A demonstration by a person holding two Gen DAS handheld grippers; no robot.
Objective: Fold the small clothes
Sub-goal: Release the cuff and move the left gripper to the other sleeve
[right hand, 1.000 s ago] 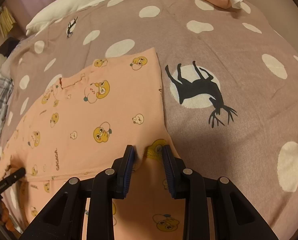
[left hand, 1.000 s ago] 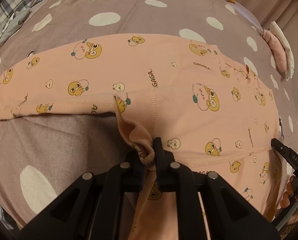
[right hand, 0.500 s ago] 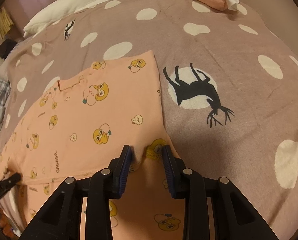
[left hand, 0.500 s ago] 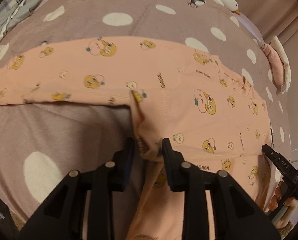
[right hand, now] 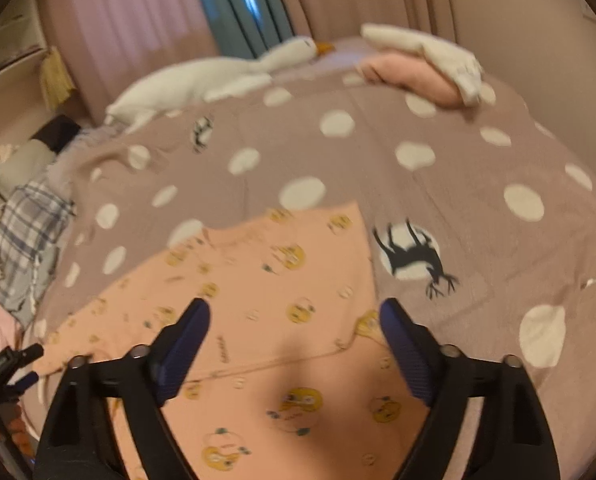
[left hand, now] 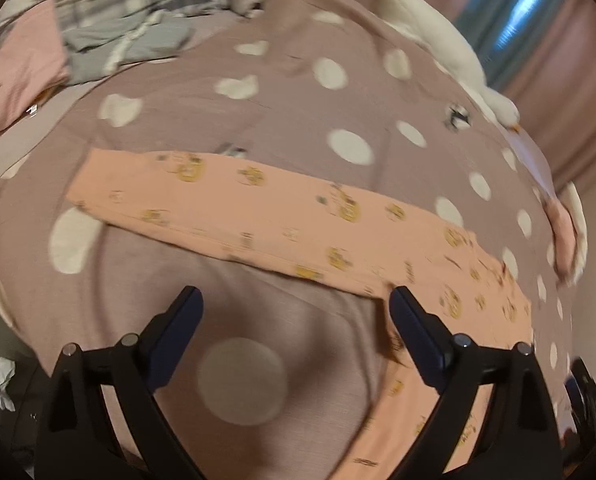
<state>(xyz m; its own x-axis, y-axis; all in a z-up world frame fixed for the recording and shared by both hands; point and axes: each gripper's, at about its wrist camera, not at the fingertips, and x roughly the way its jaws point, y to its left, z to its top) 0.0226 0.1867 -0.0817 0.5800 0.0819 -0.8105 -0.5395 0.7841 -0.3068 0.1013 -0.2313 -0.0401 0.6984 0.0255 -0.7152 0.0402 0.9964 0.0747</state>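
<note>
A small peach top [left hand: 298, 232] printed with yellow cartoon ducks lies flat on the mauve polka-dot bedspread [left hand: 298, 112]. One long sleeve stretches to the left in the left wrist view. My left gripper [left hand: 295, 304] is wide open and empty, raised above the bedspread just below that sleeve. In the right wrist view the top's body [right hand: 281, 304] lies spread out. My right gripper [right hand: 293, 316] is wide open and empty above it. Both views are blurred by motion.
A white goose plush [right hand: 201, 80] lies at the far edge of the bed. A folded pink and white pile [right hand: 422, 68] sits at the far right. Plaid and grey clothes [left hand: 129, 20] lie heaped at the far left. Curtains [right hand: 233, 0] hang behind.
My left gripper let go of the pinched fabric and opened wide. My right gripper also opened wide. Both lifted and tilted up, showing more of the room.
</note>
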